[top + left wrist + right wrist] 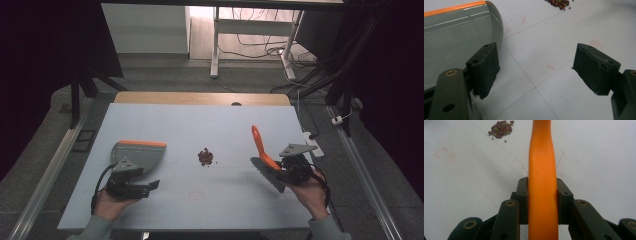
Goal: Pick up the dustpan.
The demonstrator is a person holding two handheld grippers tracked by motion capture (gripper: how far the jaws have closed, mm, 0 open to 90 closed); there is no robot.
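The right hand-held gripper (542, 202) is clenched on the orange handle of a brush (263, 157), the handle being pinched between both pads; in the high view the brush is held at the right of the worktop (200, 125), its grey bristles turned down toward the surface and its handle tip raised. The left hand-held gripper (535, 70) is released, with its jaws standing wide apart and nothing between them; it is held low over the worktop just beside the grey dustpan (140, 152), whose orange edge lies on the far side, and one pad is seen just beside the pan's curved rim, though contact cannot be confirmed. A small pile of dark red beans (206, 157) lies on the worktop between the dustpan and the brush, well apart from both. The brush is judged to be secured, while the dustpan is not yet grasped and no bean is seen inside it. The sweeping itself is judged to be left entirely to do.
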